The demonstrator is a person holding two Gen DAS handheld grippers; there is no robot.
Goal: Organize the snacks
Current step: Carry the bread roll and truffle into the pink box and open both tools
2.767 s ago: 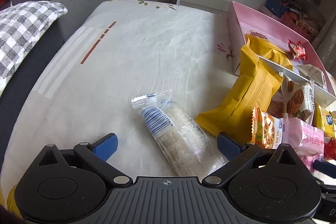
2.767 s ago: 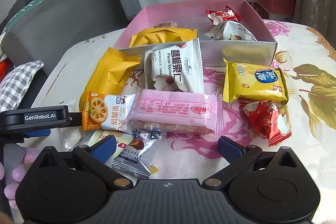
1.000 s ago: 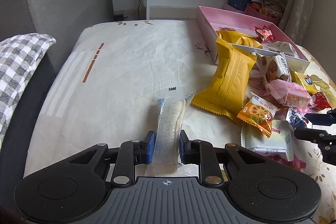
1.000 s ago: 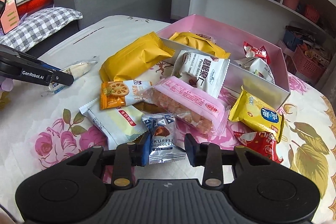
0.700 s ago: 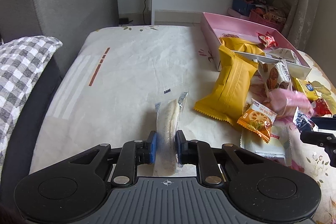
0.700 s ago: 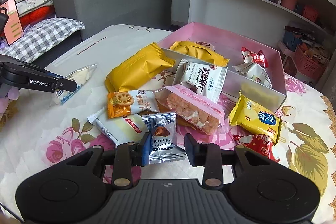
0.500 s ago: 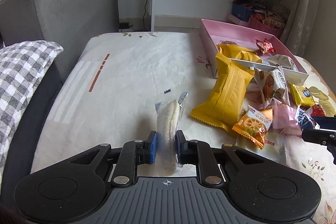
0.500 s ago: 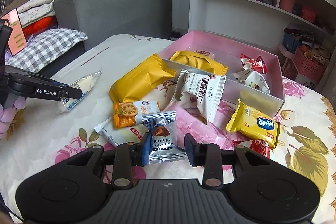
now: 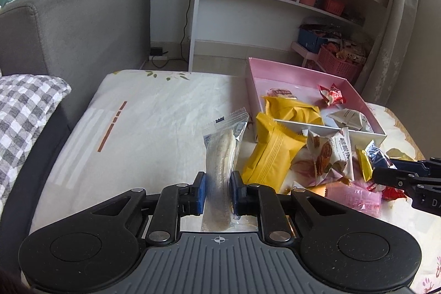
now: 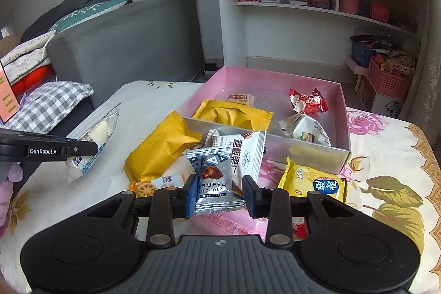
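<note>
My left gripper [image 9: 217, 190] is shut on a long clear-wrapped white pastry [image 9: 222, 153] and holds it raised above the table; it also shows in the right wrist view [image 10: 93, 139]. My right gripper [image 10: 219, 196] is shut on a silver truffle chocolate packet [image 10: 213, 179], lifted above the snack pile. The pink box [image 10: 341, 134] [image 9: 358, 98] stands beyond, with a yellow pack [image 10: 234, 115], a red candy [image 10: 307, 101] and a white nut packet [image 10: 306, 130] inside.
Loose snacks lie before the box: a big yellow bag [image 10: 160, 148], a white pecan packet [image 10: 244, 153], a yellow cracker pack [image 10: 317, 182], a pink pack [image 10: 228, 222]. A grey sofa [image 9: 69, 26] and checked cushion [image 9: 22, 106] are left, shelves [image 10: 317, 7] behind.
Both grippers have risen and moved toward the box, each carrying its snack. The pastry and the chocolate packet now hang higher above the table.
</note>
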